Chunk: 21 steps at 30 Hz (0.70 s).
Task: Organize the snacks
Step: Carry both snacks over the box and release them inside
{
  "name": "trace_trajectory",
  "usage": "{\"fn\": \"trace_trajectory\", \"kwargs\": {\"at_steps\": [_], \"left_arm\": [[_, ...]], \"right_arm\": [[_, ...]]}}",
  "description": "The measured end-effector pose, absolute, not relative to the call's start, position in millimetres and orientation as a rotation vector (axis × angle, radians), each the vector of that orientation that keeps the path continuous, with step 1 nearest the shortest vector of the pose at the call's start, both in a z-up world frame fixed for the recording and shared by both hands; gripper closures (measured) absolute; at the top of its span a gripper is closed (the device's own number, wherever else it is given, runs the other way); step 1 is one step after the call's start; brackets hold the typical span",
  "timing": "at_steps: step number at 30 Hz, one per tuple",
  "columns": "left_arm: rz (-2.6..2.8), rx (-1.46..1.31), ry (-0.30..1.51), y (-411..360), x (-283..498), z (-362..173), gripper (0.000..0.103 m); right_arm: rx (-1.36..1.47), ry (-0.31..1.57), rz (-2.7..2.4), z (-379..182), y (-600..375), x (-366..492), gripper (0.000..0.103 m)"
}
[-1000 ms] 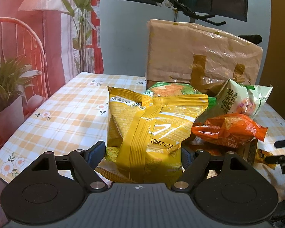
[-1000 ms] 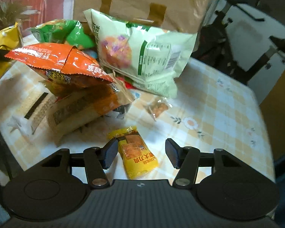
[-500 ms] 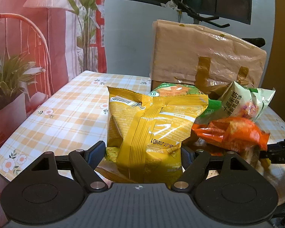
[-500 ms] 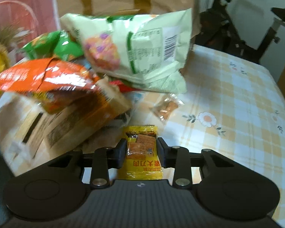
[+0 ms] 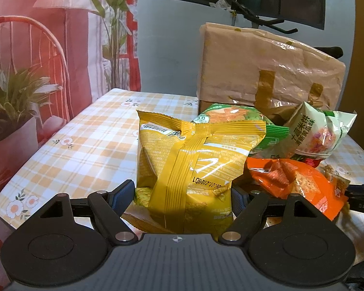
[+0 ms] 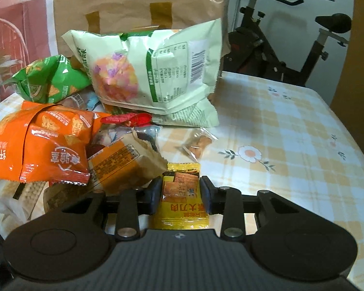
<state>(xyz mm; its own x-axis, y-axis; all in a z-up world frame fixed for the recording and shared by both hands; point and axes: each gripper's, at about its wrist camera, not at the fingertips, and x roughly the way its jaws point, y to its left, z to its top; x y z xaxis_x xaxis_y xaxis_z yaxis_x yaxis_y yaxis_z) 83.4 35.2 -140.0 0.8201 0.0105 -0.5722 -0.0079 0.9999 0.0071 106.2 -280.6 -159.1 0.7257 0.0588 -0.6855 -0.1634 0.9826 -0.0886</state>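
Note:
My left gripper [image 5: 182, 191] is shut on a large yellow snack bag [image 5: 194, 169] and holds it upright above the checked tablecloth [image 5: 89, 145]. My right gripper [image 6: 181, 194] is shut on a small yellow snack packet [image 6: 180, 201] at the pile's near edge. The pile holds an orange bag [image 6: 41, 145], a green bag [image 6: 48, 82], a pale green rice-cracker bag [image 6: 153, 72] and a tan wrapped pack [image 6: 126, 165]. The orange bag [image 5: 301, 181] and pale green bag [image 5: 318, 131] also show in the left wrist view.
A brown paper bag with handles [image 5: 267, 68] stands behind the pile. A small clear packet [image 6: 196, 143] lies on the cloth. An exercise bike [image 6: 291, 36] stands beyond the table's far edge. A potted plant [image 5: 14, 111] sits off the left side.
My right gripper has closed on the small yellow packet and lifted slightly with it. My left gripper keeps holding the yellow bag and has risen a little.

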Motion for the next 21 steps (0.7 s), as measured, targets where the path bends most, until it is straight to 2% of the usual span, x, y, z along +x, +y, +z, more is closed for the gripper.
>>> {"fn": "trace_trajectory", "kwargs": {"at_steps": [12, 21], "left_arm": [[0.024, 0.018, 0.578, 36, 82, -135, 0.021], [-0.002, 0.031, 0.464, 35, 87, -93, 0.021]], "right_arm": [[-0.021, 0.621, -0.032, -138, -307, 88, 0.068], [0.010, 0.468, -0.050, -97, -314, 79, 0.068]]}}
